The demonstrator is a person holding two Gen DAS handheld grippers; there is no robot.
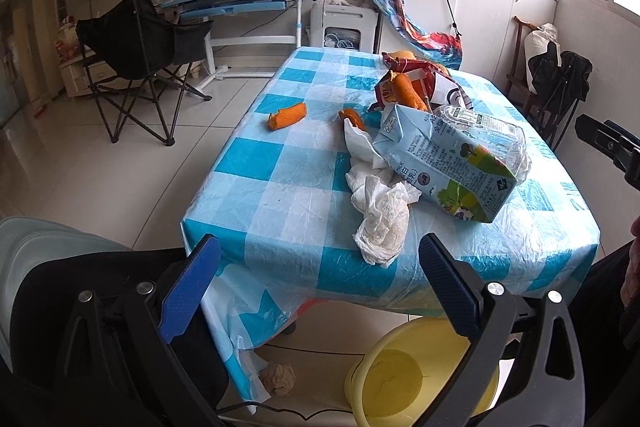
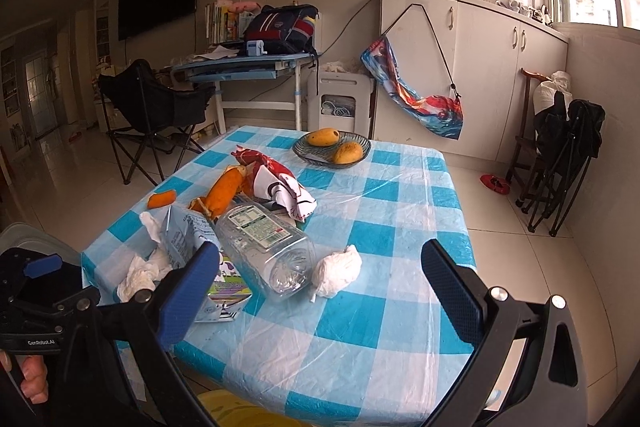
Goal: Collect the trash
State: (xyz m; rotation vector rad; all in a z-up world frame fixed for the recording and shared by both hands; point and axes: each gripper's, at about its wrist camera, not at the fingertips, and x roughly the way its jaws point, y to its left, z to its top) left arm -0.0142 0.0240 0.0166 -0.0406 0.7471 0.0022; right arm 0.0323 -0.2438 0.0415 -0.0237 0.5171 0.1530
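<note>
**Trash Collection: Both Grippers Released, Pickup Pending**

Left gripper and right gripper: spread wide, empty, poised above near edge of checked tablecloth.

Yellow basin on floor below table edge, probable receptacle.

Trash heaped together on table:
- Clear plastic bottle, lying flat, touching milk carton.
- Red snack wrapper behind.
- Crumpled tissues against carton; separate wad just beside bottle base.
- Carrot pieces apart.

Mango dish: not trash; leave.

Hazards: bottle likely to roll or slip under pinch; tablecloth film liable to snag with tissue; crumpled paper ball on floor easily overlooked.
</note>
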